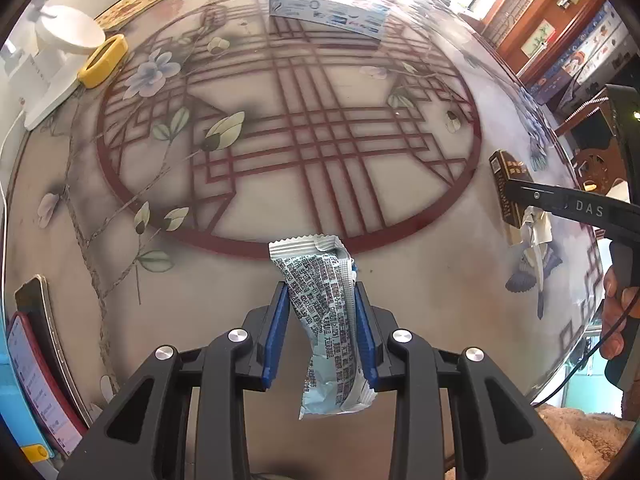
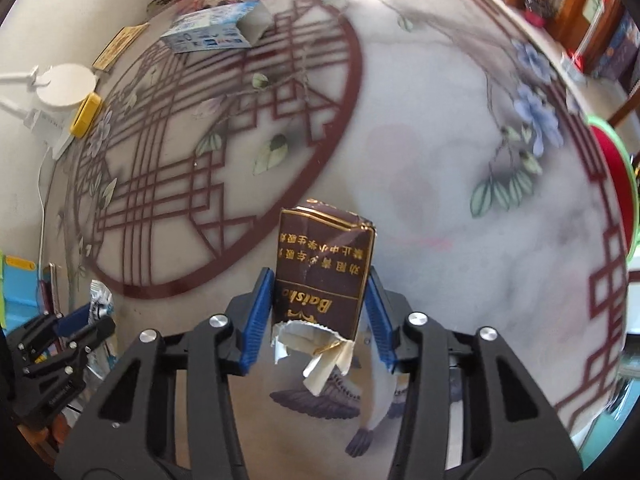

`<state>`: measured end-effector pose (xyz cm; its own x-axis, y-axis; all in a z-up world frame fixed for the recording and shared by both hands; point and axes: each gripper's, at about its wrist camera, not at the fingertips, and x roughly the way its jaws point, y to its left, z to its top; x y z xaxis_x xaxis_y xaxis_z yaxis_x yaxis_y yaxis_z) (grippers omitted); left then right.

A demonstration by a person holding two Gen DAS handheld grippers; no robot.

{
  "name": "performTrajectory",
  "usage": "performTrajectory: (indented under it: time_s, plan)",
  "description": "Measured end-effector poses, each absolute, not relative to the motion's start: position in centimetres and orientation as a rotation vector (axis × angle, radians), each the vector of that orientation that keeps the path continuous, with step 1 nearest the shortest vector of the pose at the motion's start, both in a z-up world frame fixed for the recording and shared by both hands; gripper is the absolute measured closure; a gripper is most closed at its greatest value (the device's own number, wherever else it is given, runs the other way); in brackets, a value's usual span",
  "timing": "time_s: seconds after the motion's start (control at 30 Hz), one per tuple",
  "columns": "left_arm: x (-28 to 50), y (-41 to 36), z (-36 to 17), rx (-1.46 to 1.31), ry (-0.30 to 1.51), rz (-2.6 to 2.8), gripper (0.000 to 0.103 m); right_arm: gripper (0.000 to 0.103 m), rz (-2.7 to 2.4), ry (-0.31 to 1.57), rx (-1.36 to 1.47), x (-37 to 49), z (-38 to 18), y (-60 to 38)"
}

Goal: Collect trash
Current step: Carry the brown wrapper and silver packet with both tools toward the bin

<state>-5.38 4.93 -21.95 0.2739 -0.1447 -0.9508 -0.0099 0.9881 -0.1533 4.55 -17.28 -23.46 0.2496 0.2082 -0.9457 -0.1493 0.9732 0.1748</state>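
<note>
My left gripper (image 1: pixel 320 292) is shut on a light blue snack wrapper (image 1: pixel 324 312), held above the near edge of the round patterned table (image 1: pixel 280 208). My right gripper (image 2: pixel 320 280) is shut on a torn brown cigarette pack (image 2: pixel 320 276), held above the table's right side. The pack (image 1: pixel 506 184) and the right gripper (image 1: pixel 520 194) also show at the right of the left wrist view. The left gripper (image 2: pixel 86 314) with its wrapper (image 2: pixel 98 300) shows at the lower left of the right wrist view. An open blue and white carton (image 1: pixel 328 14) lies at the far side of the table, also seen in the right wrist view (image 2: pixel 216 30).
A white lamp base (image 1: pixel 68 32) and a yellow ring-shaped object (image 1: pixel 104 60) stand at the far left. A phone (image 1: pixel 36 360) lies at the near left edge. A red and green round thing (image 2: pixel 616 184) sits past the table's right edge.
</note>
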Motion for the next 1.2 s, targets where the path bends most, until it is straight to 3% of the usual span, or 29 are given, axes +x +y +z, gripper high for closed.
performTrajectory:
  time_s: [0.2,0.23,0.3,0.43,0.53,0.57,0.6,0.73,1.2]
  plan:
    - [-5.8,5.4,-21.9,-0.124,1.301,-0.083,0.063,0.054,0.249,1.302,0.065,4.8,-23.6,-17.3]
    - [-5.8,5.3,-22.0,-0.121,1.302,-0.081,0.060,0.052,0.247,1.306,0.071,4.8,-23.6,-17.3]
    - [-5.8,5.3,-22.0,-0.121,1.305,-0.082,0.058,0.037,0.239,1.306,0.082,4.8,-23.6,-17.4]
    - [-6.1,5.4,-22.2,-0.120,1.312,-0.078,0.052,0.031,0.232,1.307,0.084,4.8,-23.7,-17.4]
    - [-6.1,5.5,-22.6,-0.129,1.323,-0.066,0.059,0.033,0.231,1.331,0.078,5.0,-24.3,-17.3]
    - [-6.1,5.5,-22.7,-0.136,1.326,-0.066,0.067,0.050,0.233,1.335,0.076,5.0,-24.4,-17.2]
    - [-6.1,5.6,-22.8,-0.139,1.330,-0.066,0.076,0.058,0.236,1.337,0.074,5.0,-24.5,-17.2]
    - [-5.5,5.9,-21.7,-0.153,1.288,-0.035,0.082,0.060,0.247,1.267,0.076,4.9,-22.8,-17.4]
    - [1.7,-0.6,-10.0,-0.156,0.950,-0.174,0.083,0.059,0.201,0.942,0.144,5.1,-11.3,-21.7]
